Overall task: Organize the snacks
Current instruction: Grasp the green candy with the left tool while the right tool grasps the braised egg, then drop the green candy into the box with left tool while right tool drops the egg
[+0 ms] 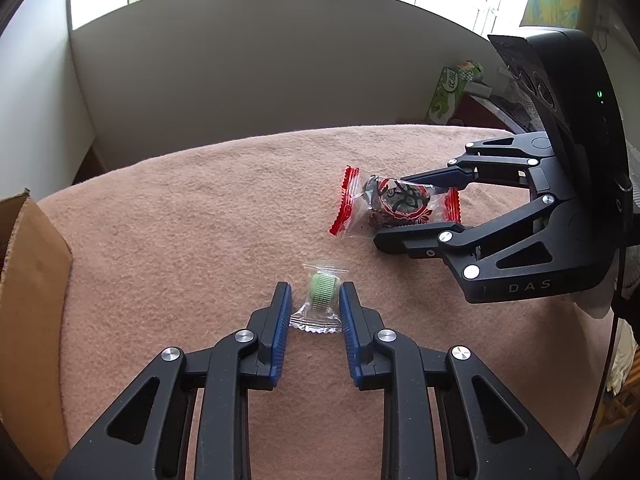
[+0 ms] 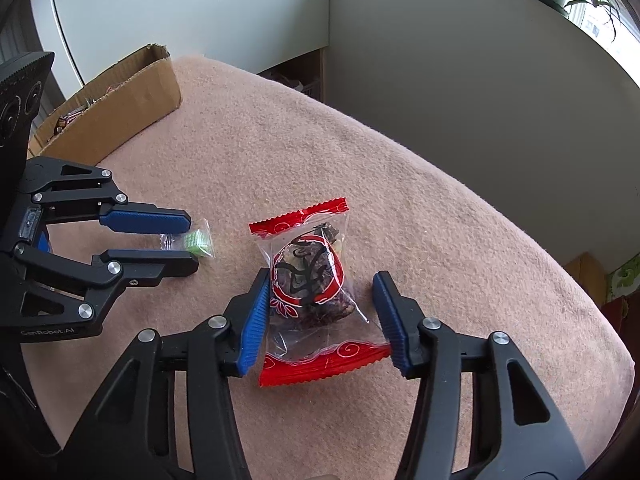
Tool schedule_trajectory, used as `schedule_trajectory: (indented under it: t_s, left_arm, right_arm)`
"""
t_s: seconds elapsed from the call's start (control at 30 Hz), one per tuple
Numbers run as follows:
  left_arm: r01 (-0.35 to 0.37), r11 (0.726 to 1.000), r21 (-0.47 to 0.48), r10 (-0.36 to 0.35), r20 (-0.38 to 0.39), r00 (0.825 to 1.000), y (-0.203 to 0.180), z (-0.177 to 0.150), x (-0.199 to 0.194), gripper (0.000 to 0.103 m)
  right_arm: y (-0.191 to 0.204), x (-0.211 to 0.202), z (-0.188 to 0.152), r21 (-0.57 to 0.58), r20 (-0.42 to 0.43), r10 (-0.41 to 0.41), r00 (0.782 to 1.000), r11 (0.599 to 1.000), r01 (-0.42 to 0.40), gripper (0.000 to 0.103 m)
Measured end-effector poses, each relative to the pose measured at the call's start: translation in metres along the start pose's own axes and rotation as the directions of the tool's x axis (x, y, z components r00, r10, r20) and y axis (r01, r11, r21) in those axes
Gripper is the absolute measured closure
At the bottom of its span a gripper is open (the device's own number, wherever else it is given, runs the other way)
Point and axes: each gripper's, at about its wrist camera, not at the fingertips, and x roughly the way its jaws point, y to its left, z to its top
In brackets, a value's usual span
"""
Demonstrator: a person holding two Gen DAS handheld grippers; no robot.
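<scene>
Currently both on the blanket-covered desk (image 2: 400, 160) — my left tongs (image 1: 316, 300) narrowed around the small green candy (image 1: 322, 288), pads at its wrapper. Right tongs (image 2: 320, 304) half open, straddling the red-ended snack packet (image 2: 312, 280); left pad touches, right pad clear. Cardboard box (image 2: 132, 100) off to the left.

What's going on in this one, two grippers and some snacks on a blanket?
A person is working two handheld grippers over a pink blanket. The left gripper straddles a small green candy in a clear wrapper, its pads at the wrapper's sides. The right gripper brackets a red-ended snack packet, one pad touching, the other apart. Both snacks lie on the blanket. A cardboard box waits at the edge.
</scene>
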Motion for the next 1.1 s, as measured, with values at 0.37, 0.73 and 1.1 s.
schedule_trajectory:
  t_s: [0.37, 0.73, 1.1]
  left_arm:
    - [0.015, 0.999, -0.031, -0.015, 0.013, 1.0, 0.005, -0.004, -0.008, 0.08]
    - [0.019, 0.999, -0.046, -0.016, 0.069, 0.997, 0.009, -0.01, -0.046, 0.081]
    - [-0.006, 0.997, -0.075, 0.016, 0.137, 0.99, 0.022, -0.027, -0.097, 0.081]
  right_arm:
    - [0.0, -0.013, -0.006, 0.059, 0.023, 0.003, 1.0, 0.998, -0.005, 0.053]
    - [0.019, -0.044, -0.006, 0.073, 0.071, -0.004, 0.997, 0.997, -0.001, 0.053]
    - [0.062, -0.074, 0.006, 0.032, 0.118, 0.002, 0.993, 0.999, -0.006, 0.053]
